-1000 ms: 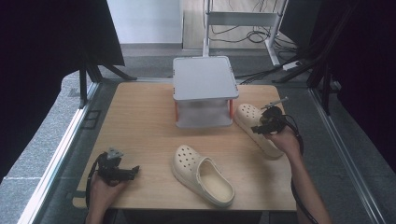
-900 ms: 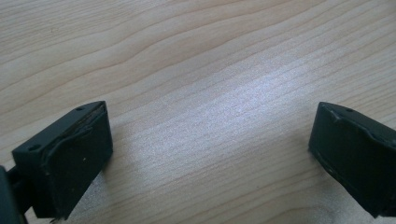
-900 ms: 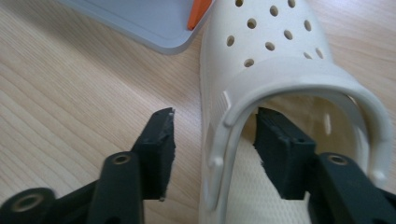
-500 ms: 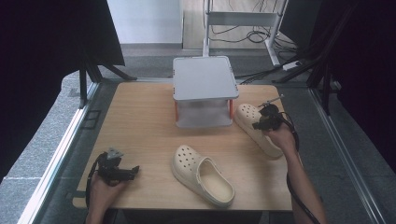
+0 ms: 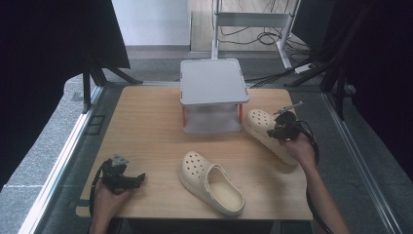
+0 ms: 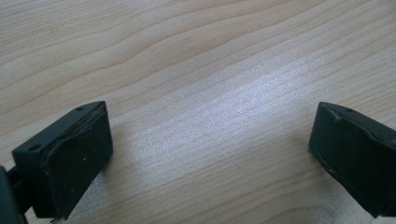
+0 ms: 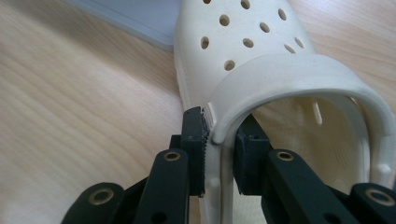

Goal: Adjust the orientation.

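The right claw (image 7: 219,158) was clamped on the side wall of a cream clog (image 5: 267,132) beside the grey stand (image 5: 213,95). The left claw (image 6: 210,154) was held wide over bare bench (image 5: 146,126).

The work surface is a light wooden table (image 5: 146,122) with visible grain, set in a metal frame with rails (image 5: 63,156) along its left and right sides. The floor (image 5: 39,146) around it is grey and speckled. Black panels (image 5: 53,44) stand at the left and right of the station. Beyond the far edge of the table, a grey metal stand (image 5: 251,19) sits on a lighter floor area, with black cables (image 5: 248,36) lying beneath it. A pale wall section (image 5: 151,22) shows at the rear left. Lighting is even and diffuse.
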The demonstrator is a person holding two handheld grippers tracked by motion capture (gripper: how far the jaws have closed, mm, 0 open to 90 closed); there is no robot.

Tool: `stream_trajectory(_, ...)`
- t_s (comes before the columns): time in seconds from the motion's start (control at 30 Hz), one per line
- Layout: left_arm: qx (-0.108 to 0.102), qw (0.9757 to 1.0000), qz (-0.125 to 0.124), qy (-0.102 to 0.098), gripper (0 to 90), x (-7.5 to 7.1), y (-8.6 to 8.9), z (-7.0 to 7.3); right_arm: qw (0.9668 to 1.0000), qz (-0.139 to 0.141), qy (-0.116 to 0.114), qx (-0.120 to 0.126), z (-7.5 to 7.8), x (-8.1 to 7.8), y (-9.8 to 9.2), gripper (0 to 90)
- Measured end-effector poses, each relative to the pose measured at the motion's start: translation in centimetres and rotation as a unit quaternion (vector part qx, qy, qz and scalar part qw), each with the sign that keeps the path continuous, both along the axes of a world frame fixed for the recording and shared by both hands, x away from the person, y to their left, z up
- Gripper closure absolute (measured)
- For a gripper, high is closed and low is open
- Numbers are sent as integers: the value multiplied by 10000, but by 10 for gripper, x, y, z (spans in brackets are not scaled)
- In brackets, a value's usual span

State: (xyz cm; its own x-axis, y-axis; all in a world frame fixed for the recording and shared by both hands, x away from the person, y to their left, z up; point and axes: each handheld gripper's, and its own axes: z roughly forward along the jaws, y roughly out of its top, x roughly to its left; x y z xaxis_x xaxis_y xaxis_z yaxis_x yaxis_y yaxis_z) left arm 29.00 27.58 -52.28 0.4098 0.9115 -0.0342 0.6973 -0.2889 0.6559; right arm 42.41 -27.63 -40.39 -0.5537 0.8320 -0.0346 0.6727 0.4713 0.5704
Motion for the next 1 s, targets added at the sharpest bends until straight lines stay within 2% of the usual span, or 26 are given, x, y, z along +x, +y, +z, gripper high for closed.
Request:
stream_trajectory(0.3,10,10000,-11,-5,0,0,0,0,9997,192,-114,125,17,-35,10,767)
stream_trajectory(0.43,11,10000,-11,-3,0,0,0,0,9991,334,-96,242,20,-49,21,767)
stream_trajectory(0.57,25,10000,-21,-4,0,0,0,0,9986,473,-108,216,20,-61,37,766)
stream_trajectory(1.0,-4,10000,1,6,0,0,0,0,9955,916,1,239,9,-76,88,762)
